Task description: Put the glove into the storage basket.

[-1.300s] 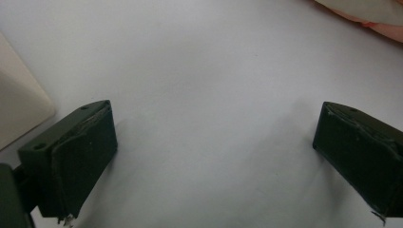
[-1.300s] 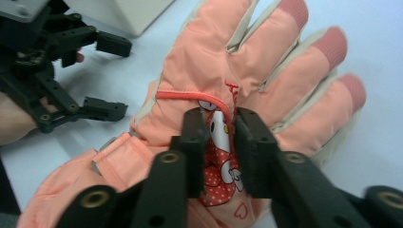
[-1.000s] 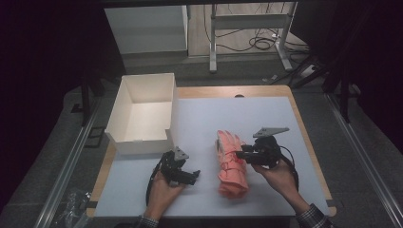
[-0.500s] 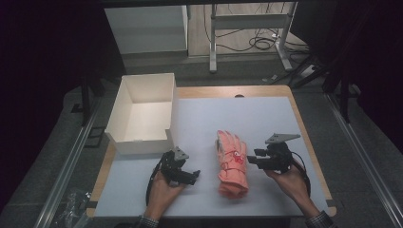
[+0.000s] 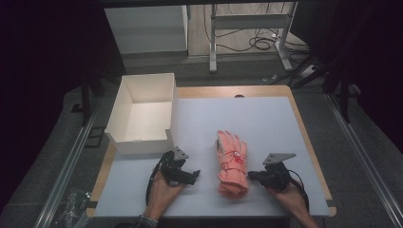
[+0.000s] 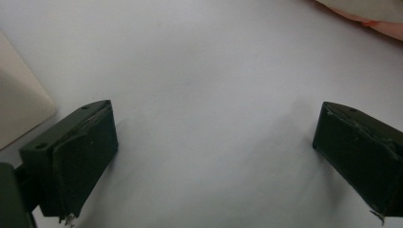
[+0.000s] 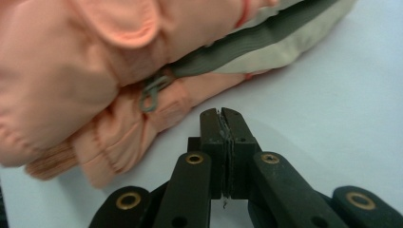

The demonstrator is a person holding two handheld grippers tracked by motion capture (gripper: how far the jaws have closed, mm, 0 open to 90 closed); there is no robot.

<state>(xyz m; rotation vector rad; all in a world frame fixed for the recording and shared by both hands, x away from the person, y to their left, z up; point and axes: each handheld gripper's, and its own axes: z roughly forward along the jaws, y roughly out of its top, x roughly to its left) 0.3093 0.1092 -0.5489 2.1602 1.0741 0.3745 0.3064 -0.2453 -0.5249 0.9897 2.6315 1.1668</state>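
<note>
A pair of salmon-pink gloves (image 5: pixel 232 164) lies stacked on the pale mat, fingers pointing away from me. In the right gripper view the gloves (image 7: pixel 95 71) show a grey-green band and a small metal clip. My right gripper (image 5: pixel 252 175) rests low just right of the cuff end; its jaws (image 7: pixel 221 114) have just been closing and are now shut pad to pad with nothing between them. My left gripper (image 5: pixel 192 175) sits left of the gloves, open over bare mat (image 6: pixel 214 156). A glove edge (image 6: pixel 366 12) shows at the top right of that view.
An open white cardboard box (image 5: pixel 172 102) stands at the mat's back left, and its corner (image 6: pixel 19 109) shows close to the left jaw. The mat (image 5: pixel 266 123) lies on a wooden table. Cables and a desk frame lie on the floor beyond.
The right gripper has come down and toward the near edge, settling beside the gloves' cuff, and its jaws have gone from apart to shut. The left gripper has stayed put.
</note>
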